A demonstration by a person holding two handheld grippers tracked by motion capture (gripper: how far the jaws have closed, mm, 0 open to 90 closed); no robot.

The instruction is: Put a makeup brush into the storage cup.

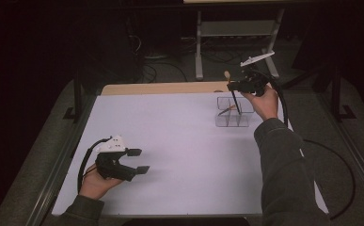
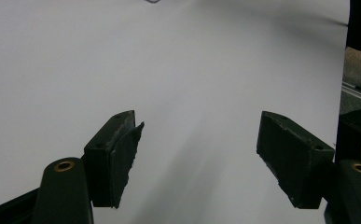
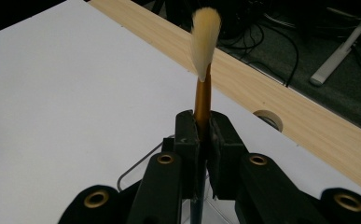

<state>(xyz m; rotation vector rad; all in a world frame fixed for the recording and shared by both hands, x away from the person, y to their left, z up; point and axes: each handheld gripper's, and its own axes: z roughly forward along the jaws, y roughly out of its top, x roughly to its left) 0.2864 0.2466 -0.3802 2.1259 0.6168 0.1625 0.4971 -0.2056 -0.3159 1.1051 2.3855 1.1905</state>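
Note:
My right gripper [image 1: 232, 86] is held above a clear plastic organiser [image 1: 233, 113] at the far right of the white table, and it is shut on a makeup brush [image 1: 231, 92]. In the right gripper view the two jaws [image 3: 203, 135] clamp the brush's gold ferrule [image 3: 203, 100], with the pale bristle tuft [image 3: 204, 39] sticking up past them. The brush's dark handle points down towards the organiser. My left gripper [image 1: 138, 160] rests low over the near left of the table, open. Its pads [image 2: 122, 156] stand wide apart with only bare white table between them.
The white table top [image 1: 179, 150] has a wooden strip [image 1: 170, 88] along its far edge with a round hole [image 3: 267, 119] in it. A second brush-like item [image 1: 226, 111] lies in the organiser. Cables and a stand's legs [image 1: 236, 37] lie on the floor beyond.

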